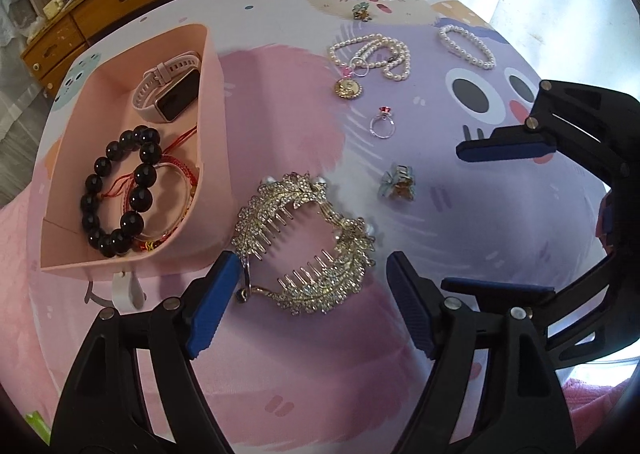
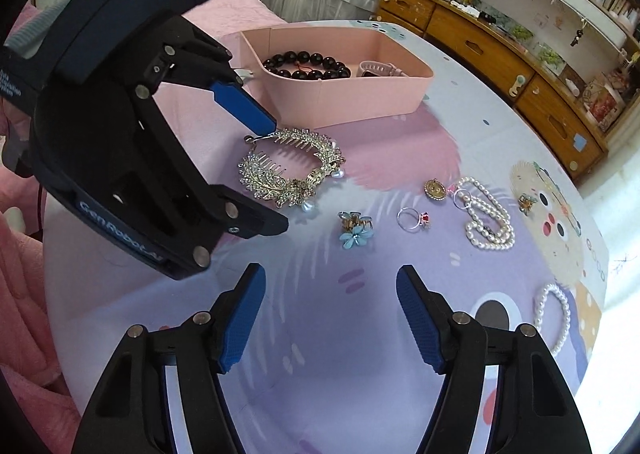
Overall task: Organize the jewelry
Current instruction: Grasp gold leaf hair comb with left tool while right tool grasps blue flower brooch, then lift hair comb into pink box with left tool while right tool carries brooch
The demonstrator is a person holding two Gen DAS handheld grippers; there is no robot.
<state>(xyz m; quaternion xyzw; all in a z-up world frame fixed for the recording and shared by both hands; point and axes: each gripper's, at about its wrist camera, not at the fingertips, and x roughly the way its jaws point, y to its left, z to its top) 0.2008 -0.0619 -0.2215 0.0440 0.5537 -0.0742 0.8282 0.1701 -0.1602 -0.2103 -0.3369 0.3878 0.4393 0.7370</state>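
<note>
The left gripper [image 1: 308, 310] is spread wide over the sparkly hair comb [image 1: 304, 234], and one blue pad touches its end. Nothing is held. The right gripper [image 2: 330, 314] is wide and empty above the cloth. The pink box [image 1: 212, 126] beside the comb holds a black bead bracelet [image 1: 116, 190] and a watch [image 1: 168, 94].

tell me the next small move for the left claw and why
Probably lower the left claw a little and close on the rhinestone hair comb. Its fingers are open and already straddle the comb's near end, and the pink box sits right beside it.
</note>
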